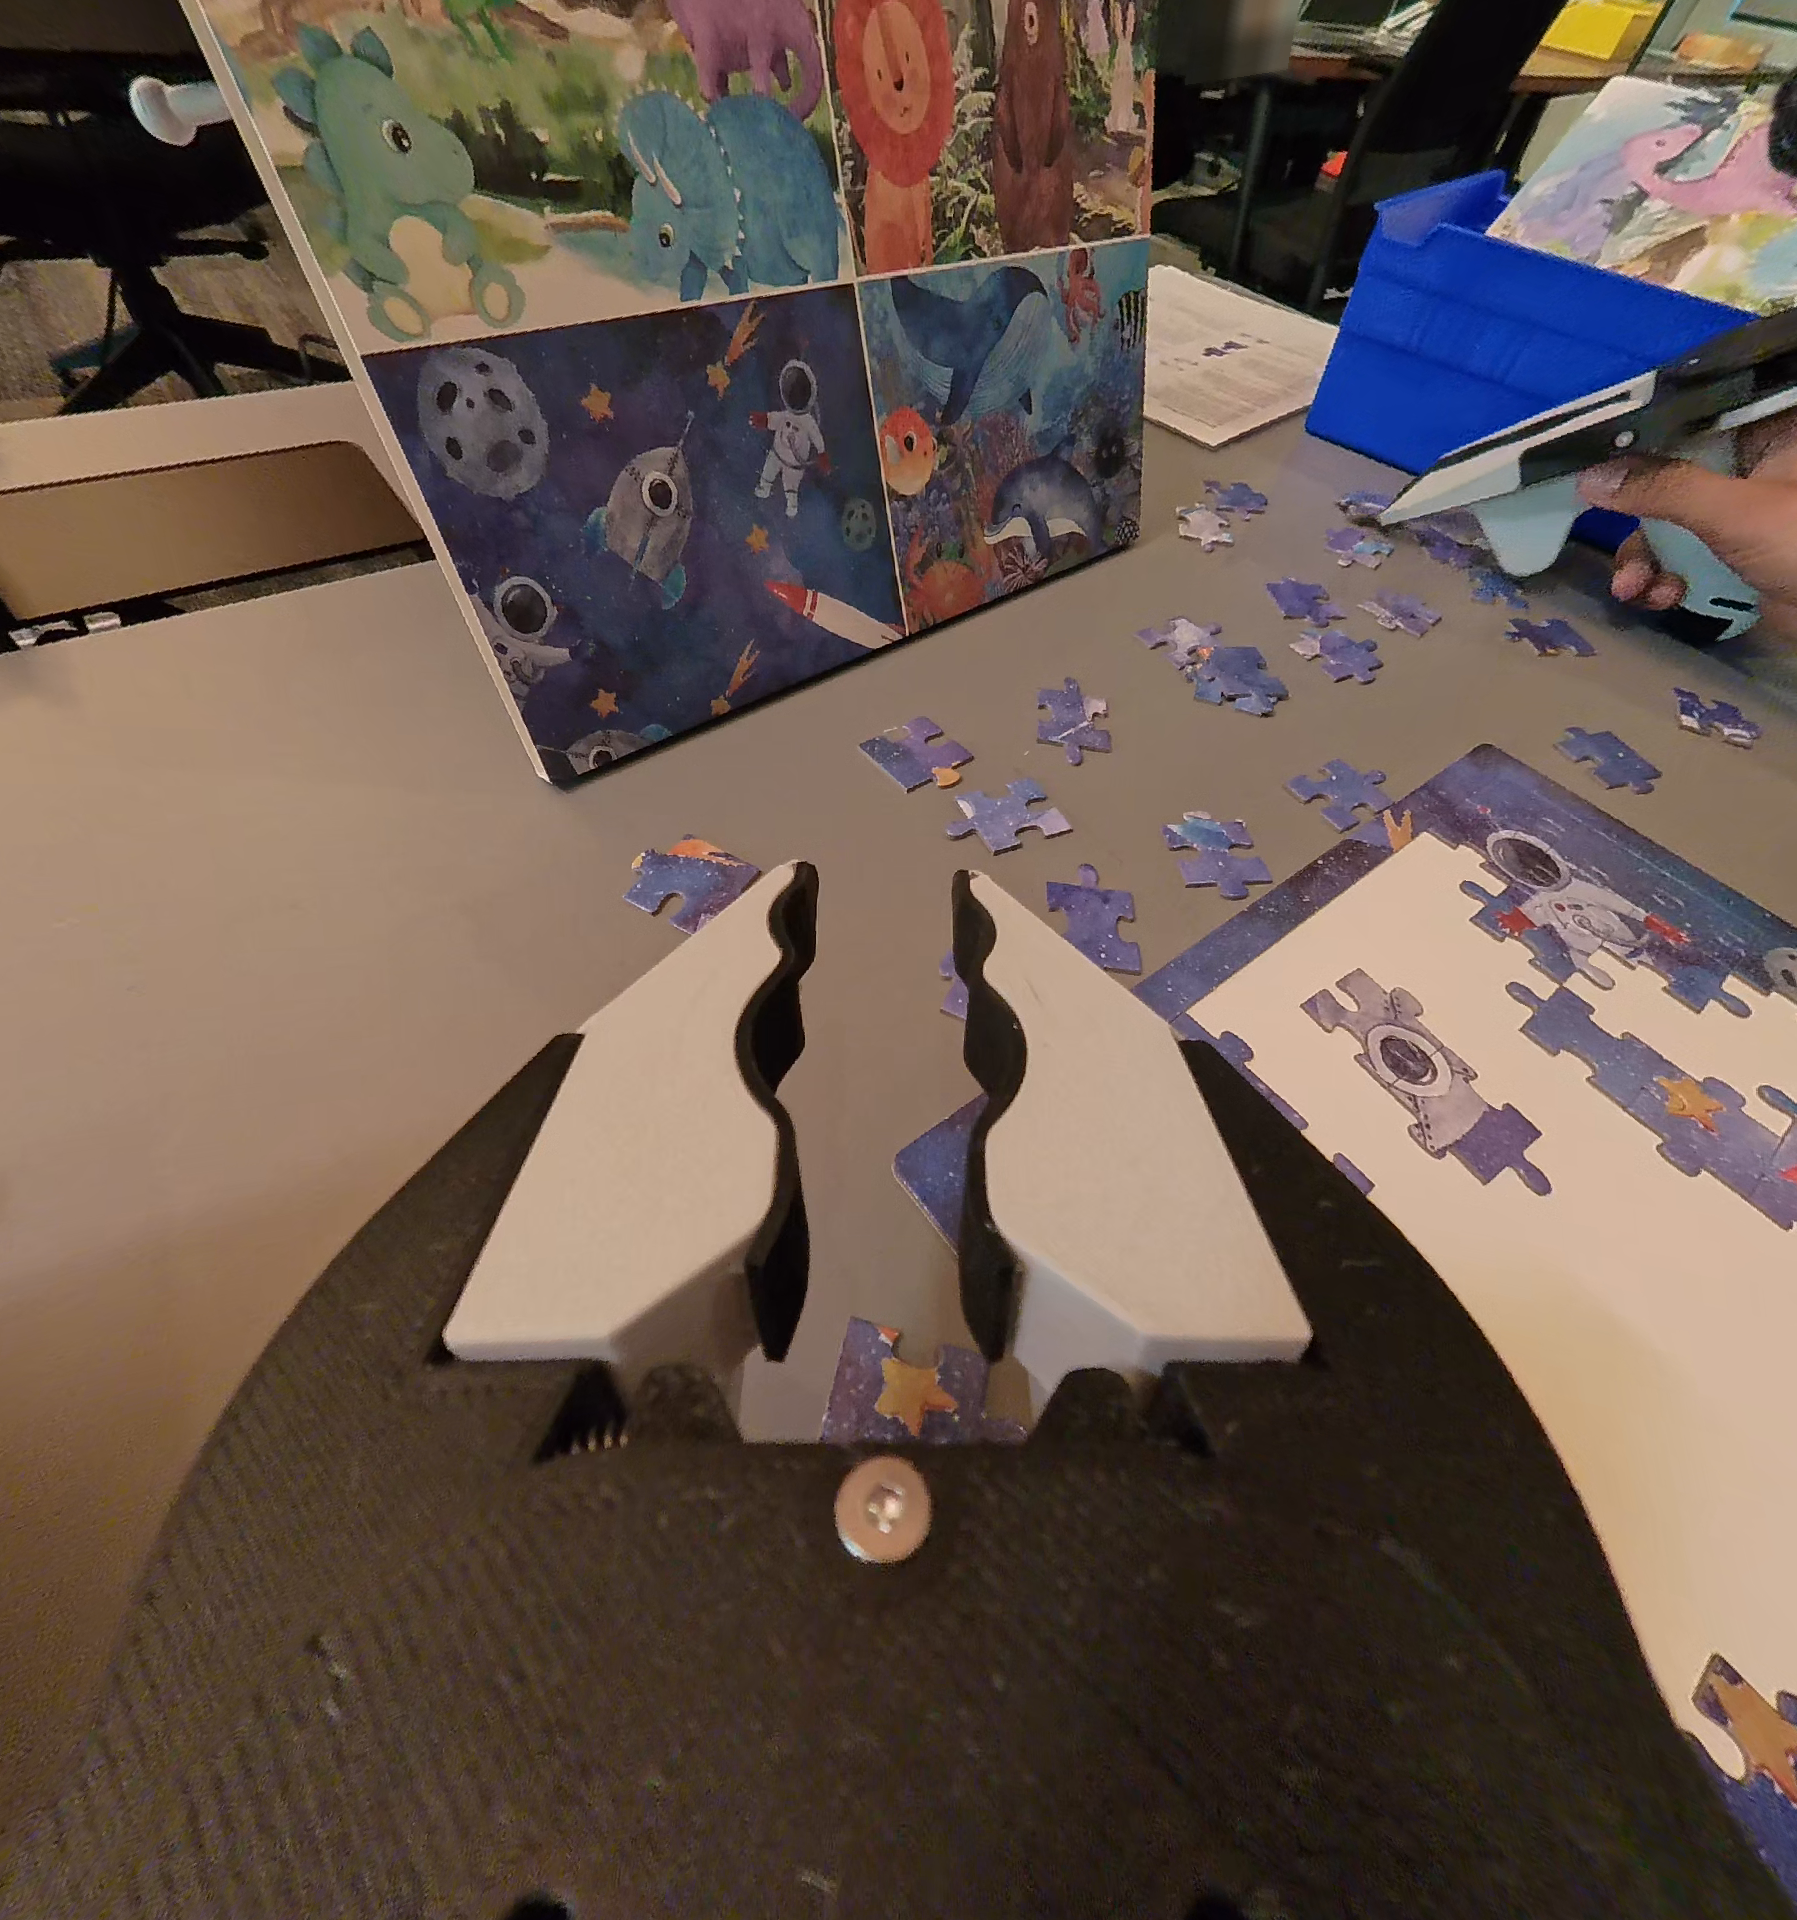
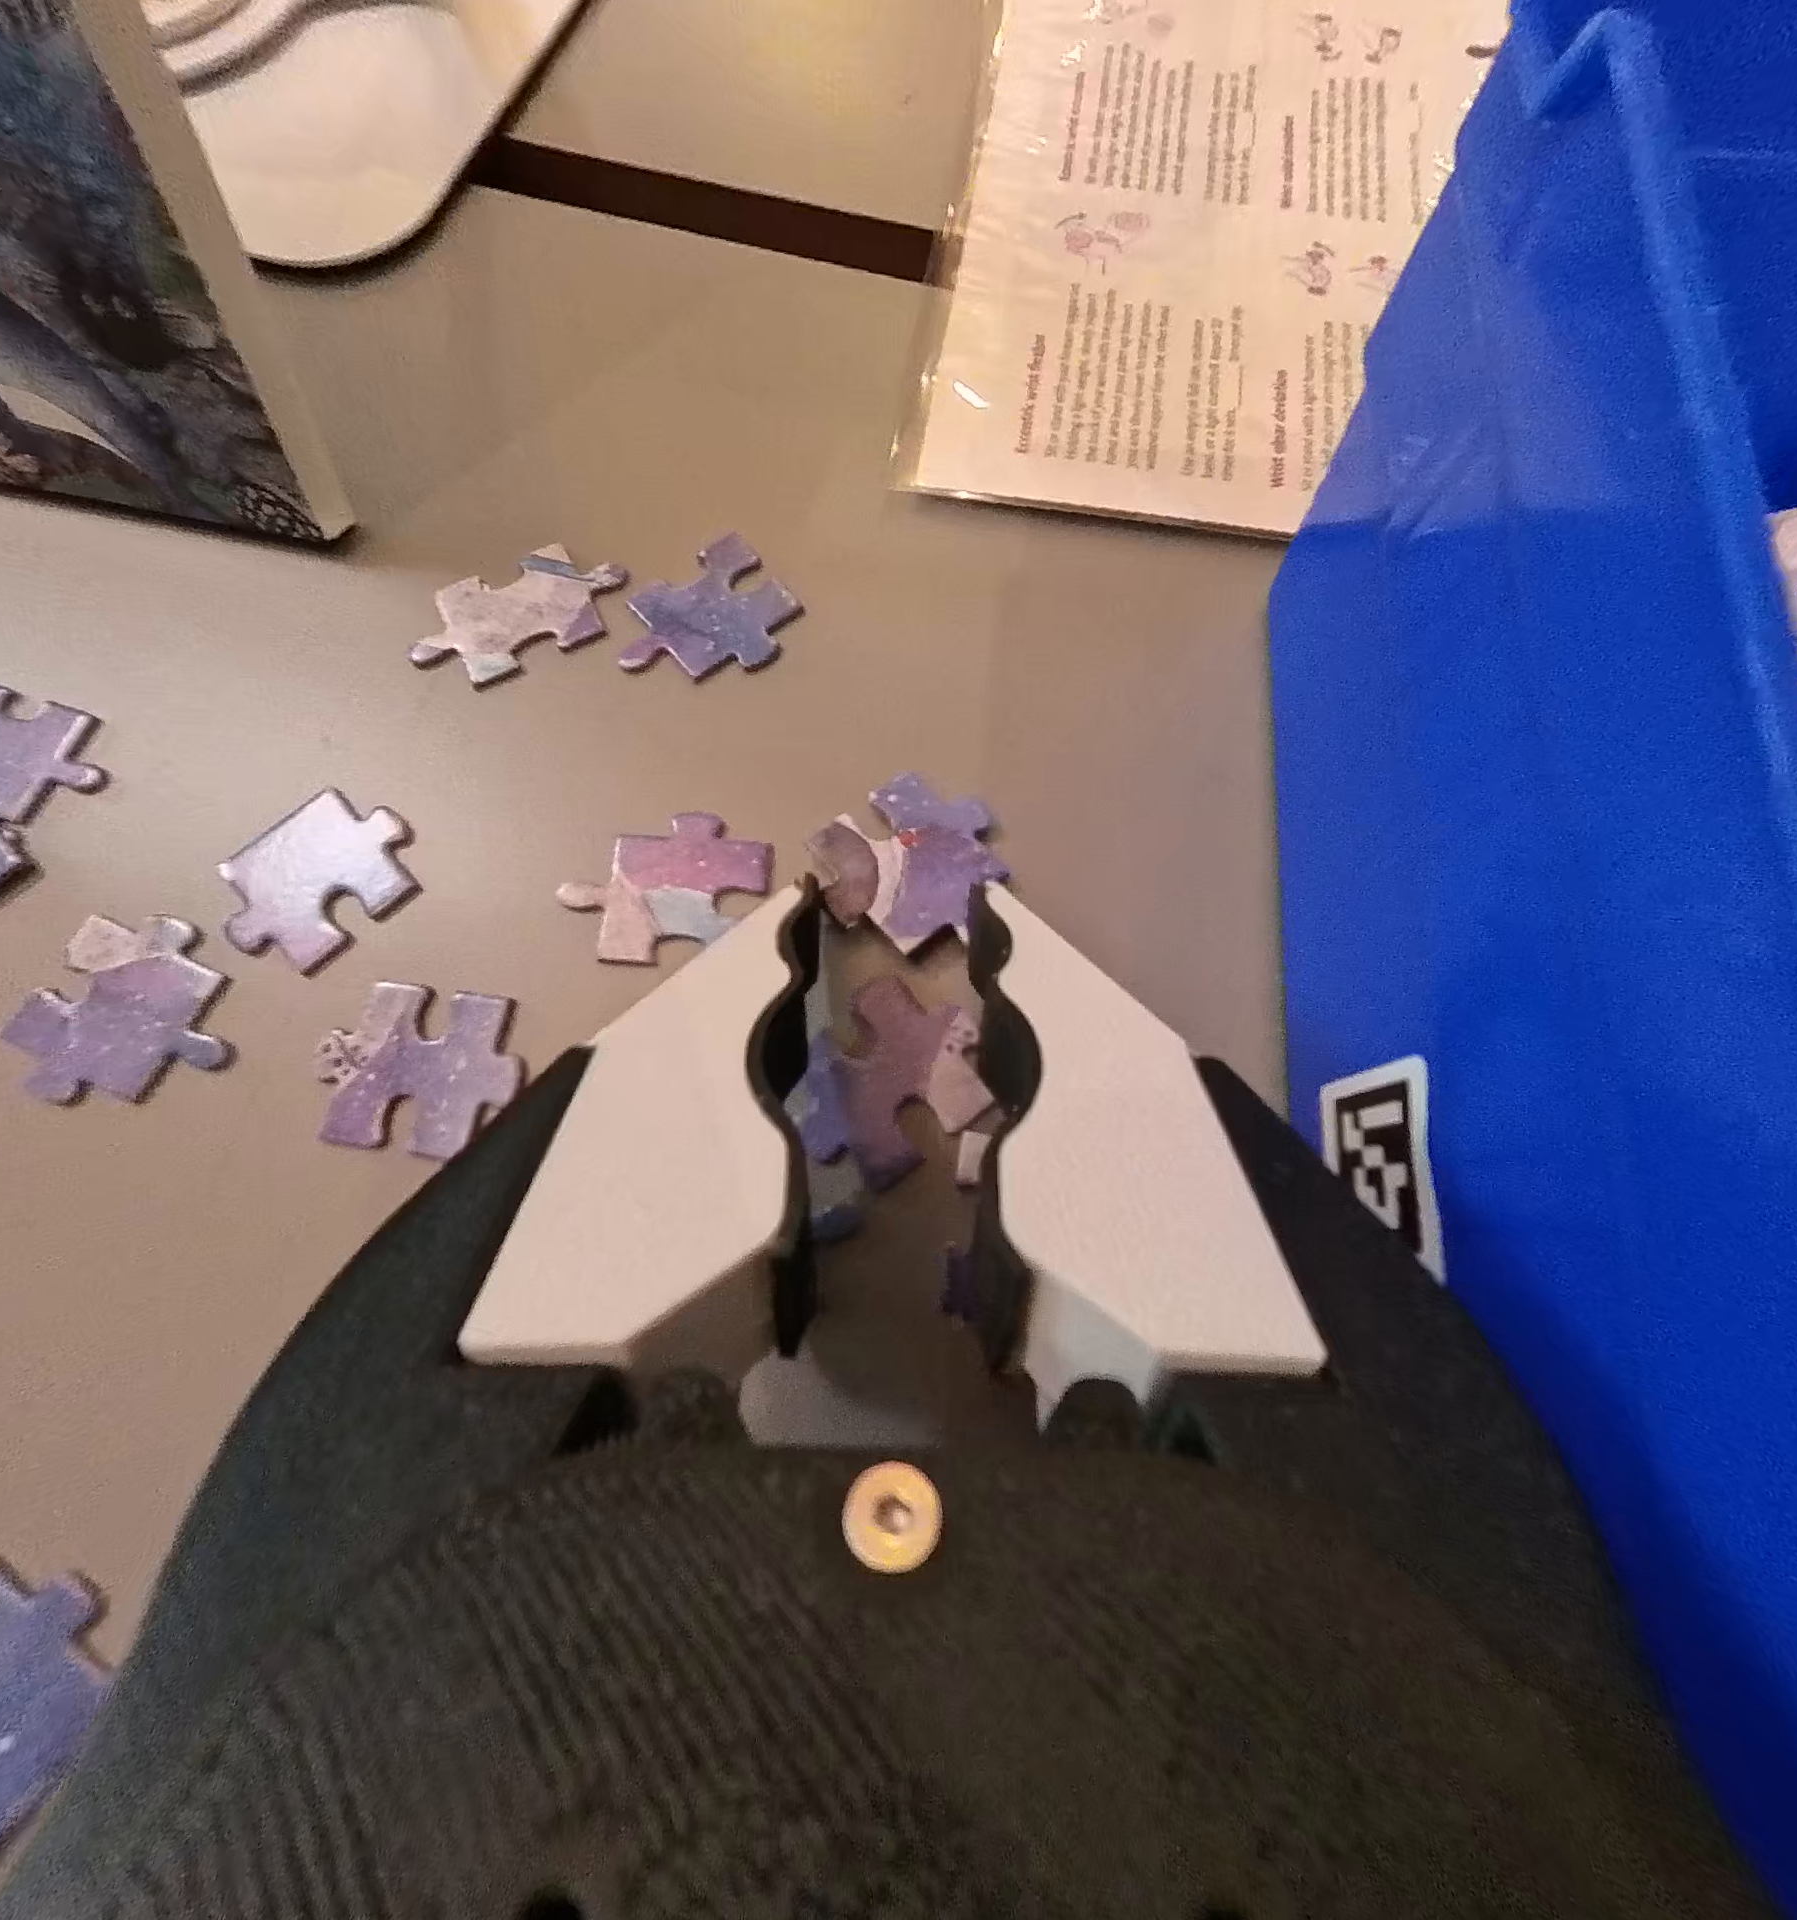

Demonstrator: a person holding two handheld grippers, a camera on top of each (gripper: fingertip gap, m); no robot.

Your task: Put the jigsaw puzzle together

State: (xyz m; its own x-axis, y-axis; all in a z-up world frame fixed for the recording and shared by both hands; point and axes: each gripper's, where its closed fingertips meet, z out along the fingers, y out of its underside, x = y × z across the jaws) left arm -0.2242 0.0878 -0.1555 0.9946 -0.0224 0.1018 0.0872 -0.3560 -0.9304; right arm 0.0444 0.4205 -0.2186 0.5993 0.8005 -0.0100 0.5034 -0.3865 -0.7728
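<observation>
Right wrist view: right gripper [image 2: 894, 899] has its fingers closed on a purple puzzle piece [image 2: 930, 868] at the tips, beside the blue bin [image 2: 1600, 727]. Left gripper [image 1: 883, 883] hovers open over bare bench [image 1: 250, 935], nothing held.

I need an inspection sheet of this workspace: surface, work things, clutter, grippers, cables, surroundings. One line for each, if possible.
Surface: grey table, with puzzle pieces scattered on it.
Work things: puzzle board, partly filled; loose purple-blue pieces beside it; picture box standing on its edge, leaning back.
Clutter: blue bin; printed sheet next to it.
Grippers: left gripper open, nothing between its fingertips; right gripper closed on a purple puzzle piece at its fingertips.
Cables: nothing seen.
Surroundings: office chair behind the table.
</observation>
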